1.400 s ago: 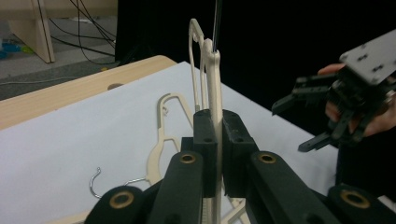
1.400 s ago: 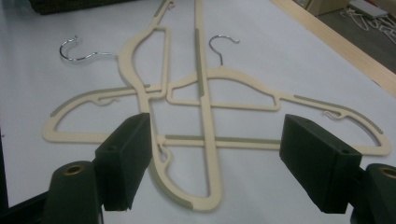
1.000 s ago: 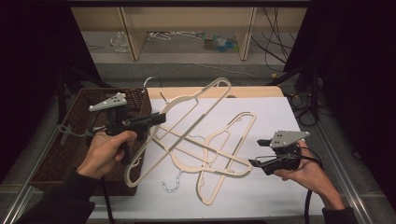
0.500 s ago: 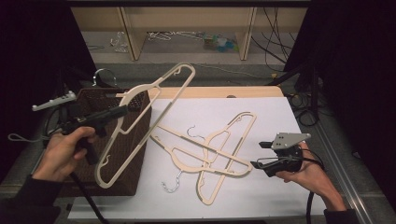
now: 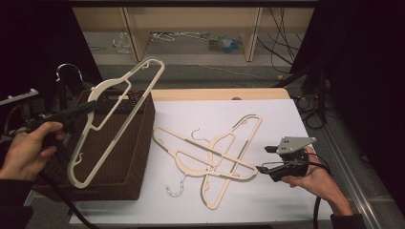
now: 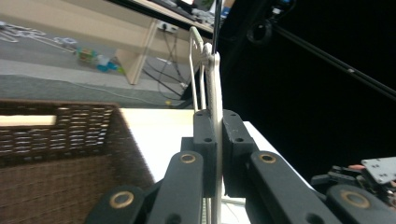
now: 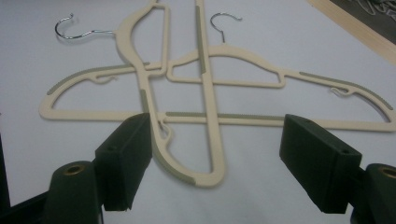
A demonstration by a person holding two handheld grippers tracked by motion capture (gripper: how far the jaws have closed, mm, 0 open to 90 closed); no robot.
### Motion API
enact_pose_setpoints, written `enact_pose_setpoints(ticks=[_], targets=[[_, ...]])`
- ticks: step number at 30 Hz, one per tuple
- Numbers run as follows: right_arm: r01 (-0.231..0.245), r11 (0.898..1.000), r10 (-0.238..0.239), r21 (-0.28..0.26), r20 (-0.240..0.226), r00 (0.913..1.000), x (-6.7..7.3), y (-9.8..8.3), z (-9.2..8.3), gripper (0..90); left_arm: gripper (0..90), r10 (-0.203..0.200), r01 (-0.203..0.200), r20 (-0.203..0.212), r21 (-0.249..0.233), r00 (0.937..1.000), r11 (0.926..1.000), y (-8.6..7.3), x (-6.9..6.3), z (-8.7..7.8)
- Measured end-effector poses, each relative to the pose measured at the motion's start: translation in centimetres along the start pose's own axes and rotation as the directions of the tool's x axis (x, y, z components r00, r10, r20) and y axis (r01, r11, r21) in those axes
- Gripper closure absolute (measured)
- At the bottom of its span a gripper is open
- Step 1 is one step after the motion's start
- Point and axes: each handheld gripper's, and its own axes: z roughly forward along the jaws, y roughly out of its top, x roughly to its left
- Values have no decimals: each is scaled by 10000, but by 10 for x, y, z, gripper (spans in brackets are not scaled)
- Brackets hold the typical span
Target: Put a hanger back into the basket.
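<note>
Left hand [image 5: 26, 150] sat at the far left of the high view, forearm coming in low, holding the left gripper [image 5: 90, 106] roughly level with its nose aimed right, over the wicker basket [image 5: 136, 157]. Its jaws were fully clamped on 1 cream hanger [image 5: 112, 119]; in the left gripper view the pads pinched the thin hanger [image 6: 214, 112] edge-on, basket wall at left. That hanger was held in the air above the basket, long axis diagonal in the high view, lower end near the basket's front left, upper end up and right past the basket's back edge, metal hook [image 5: 67, 71] at the far left. Right hand [image 5: 313, 181] rested low at the table's right side, palm wrapped on the right gripper [image 5: 261, 168], pointing left. Its jaws stood wide apart, gripping nothing, just short of the 2 crossed hangers [image 5: 217, 157] lying flat on the white table [image 5: 286, 119]. In the right gripper view, 1 hanger ran crosswise and the other ran away from the jaws.
</note>
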Motion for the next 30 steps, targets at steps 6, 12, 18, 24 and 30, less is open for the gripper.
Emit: enact_pose_setpoints(ticks=[6, 12, 18, 24, 30], targets=[[-1, 10000, 2, 60, -54, 10000, 0, -1, 1, 261, 857, 211, -198, -629, 217, 9978, 9996, 8, 20, -12], [47, 9999, -46, 91, -101, 9999, 0, -1, 1, 261, 857, 595, -533, -964, 663, 9936, 9964, 3, 39, -12], [27, 9999, -26, 108, -110, 9999, 0, -1, 1, 261, 857, 802, -704, -1163, 857, 9900, 9938, 0, 56, -12], [51, 9999, -50, 91, -105, 9999, 0, -1, 1, 261, 857, 1024, -874, -1245, 1206, 9869, 9888, -2, 67, -10], [2, 10000, -1, 54, -96, 10000, 0, -2, 2, 261, 857, 1065, -923, -1111, 1260, 9881, 9877, -4, 76, -10]])
